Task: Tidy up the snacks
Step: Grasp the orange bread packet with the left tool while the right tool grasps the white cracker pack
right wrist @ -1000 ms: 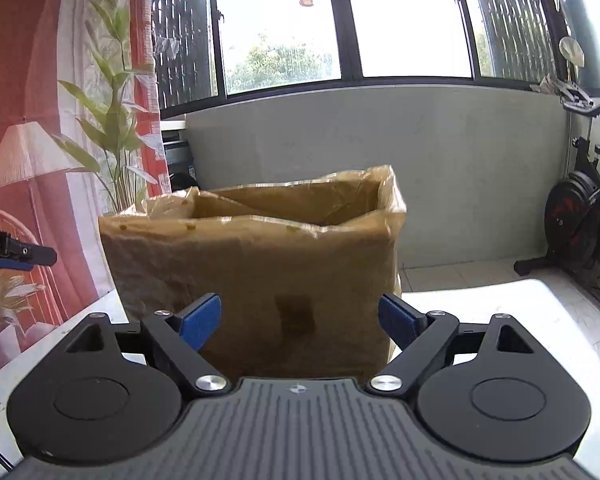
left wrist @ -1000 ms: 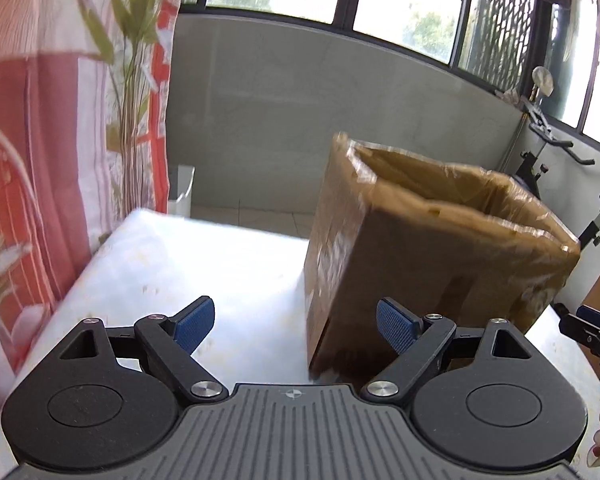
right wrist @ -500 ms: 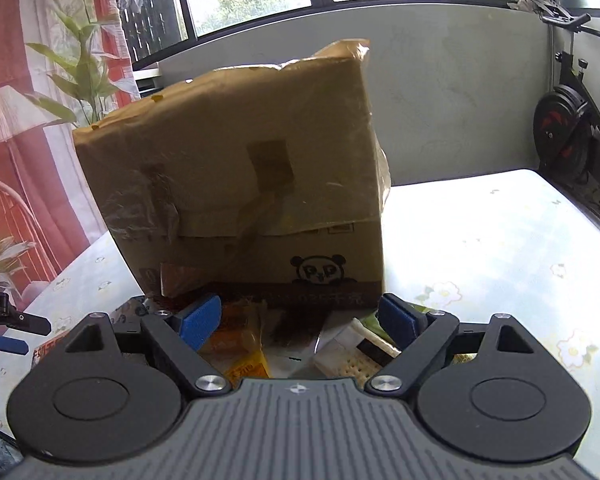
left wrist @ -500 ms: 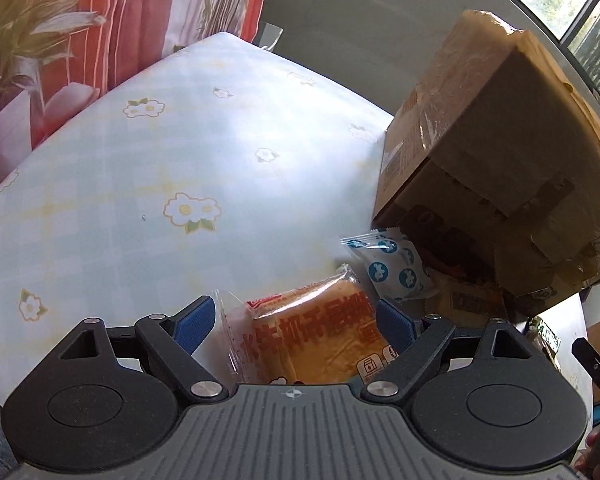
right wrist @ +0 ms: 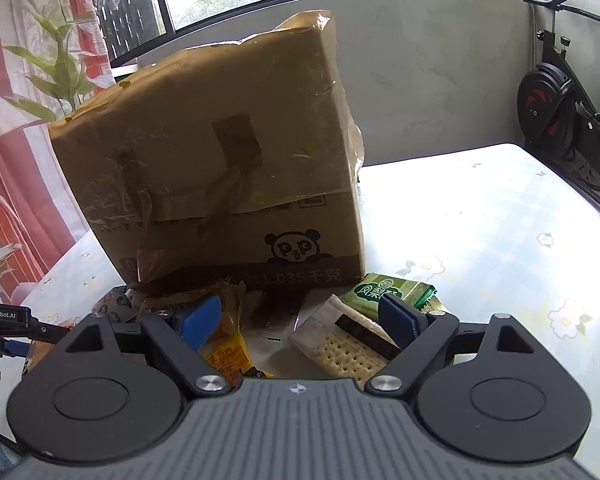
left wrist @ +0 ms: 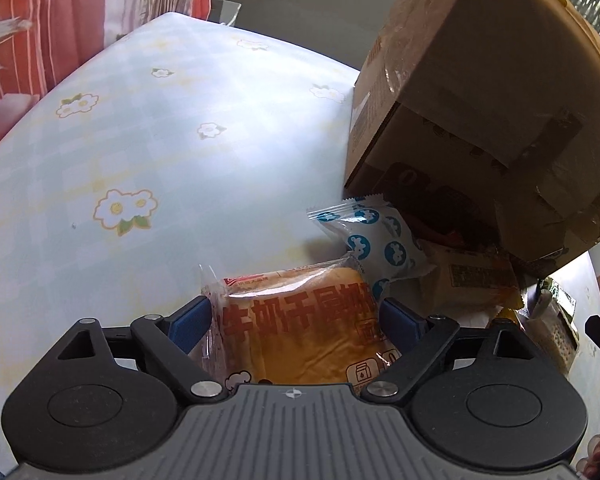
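Looking through left wrist view: our left gripper (left wrist: 294, 318) spread wide, bread pack (left wrist: 300, 328) on table (left wrist: 148, 152) between fingers, not squeezed. Bread soft, light; wrapper slippery. We think: pinch gently across middle. Box (left wrist: 480, 92) just behind.

Right wrist view: our right gripper (right wrist: 298, 322) spread wide, holding nothing. Cracker pack (right wrist: 340, 354) below, breaks easily; we hold long sides softly. Green pack (right wrist: 396, 294) beside box (right wrist: 220, 168).
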Motion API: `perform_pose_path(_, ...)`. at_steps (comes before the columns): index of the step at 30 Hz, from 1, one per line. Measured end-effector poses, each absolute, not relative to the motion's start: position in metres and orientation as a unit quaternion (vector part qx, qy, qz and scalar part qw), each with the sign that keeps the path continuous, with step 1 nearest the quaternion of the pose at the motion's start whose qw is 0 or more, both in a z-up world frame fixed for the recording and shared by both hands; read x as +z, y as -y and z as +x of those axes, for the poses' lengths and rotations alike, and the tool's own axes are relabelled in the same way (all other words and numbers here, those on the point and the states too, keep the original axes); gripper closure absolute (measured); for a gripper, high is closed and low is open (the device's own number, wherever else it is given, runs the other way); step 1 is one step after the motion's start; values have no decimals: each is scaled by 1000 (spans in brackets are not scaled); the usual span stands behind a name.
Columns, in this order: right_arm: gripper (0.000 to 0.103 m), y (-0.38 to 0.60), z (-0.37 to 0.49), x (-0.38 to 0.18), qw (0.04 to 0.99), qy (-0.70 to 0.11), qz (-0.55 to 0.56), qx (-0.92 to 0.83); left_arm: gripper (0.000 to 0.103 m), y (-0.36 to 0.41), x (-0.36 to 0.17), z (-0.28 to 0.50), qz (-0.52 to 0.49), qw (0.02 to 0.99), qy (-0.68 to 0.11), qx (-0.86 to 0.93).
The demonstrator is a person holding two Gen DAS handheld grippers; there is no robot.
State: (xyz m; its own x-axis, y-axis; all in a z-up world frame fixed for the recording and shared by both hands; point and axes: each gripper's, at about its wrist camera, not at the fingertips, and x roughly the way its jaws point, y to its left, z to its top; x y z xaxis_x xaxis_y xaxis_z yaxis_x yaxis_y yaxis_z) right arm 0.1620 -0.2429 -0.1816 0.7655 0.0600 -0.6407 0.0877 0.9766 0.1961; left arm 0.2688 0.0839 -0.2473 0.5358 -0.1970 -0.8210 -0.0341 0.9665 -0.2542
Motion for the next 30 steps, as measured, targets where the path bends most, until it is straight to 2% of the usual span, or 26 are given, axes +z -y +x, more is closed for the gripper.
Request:
perform_pose_path(7, 15, 251, 157, -194, 925, -365, 96, -42, 21, -82, -243, 273, -123, 868, -477, -63)
perform_pose_path(13, 16, 254, 153, -198, 923, -373, 81, -40, 23, -92, -236, 265, -135, 876, -460, -57)
perform_pose_path(22, 17, 234, 168, -215, 917, -391, -82, 6, 25, -90, -208, 237, -125, 905, -401, -67)
perform_pose_path(30, 21, 230, 168, -220, 894, -446, -46, 19, 25, -74, -200, 234, -112, 913, -381, -96)
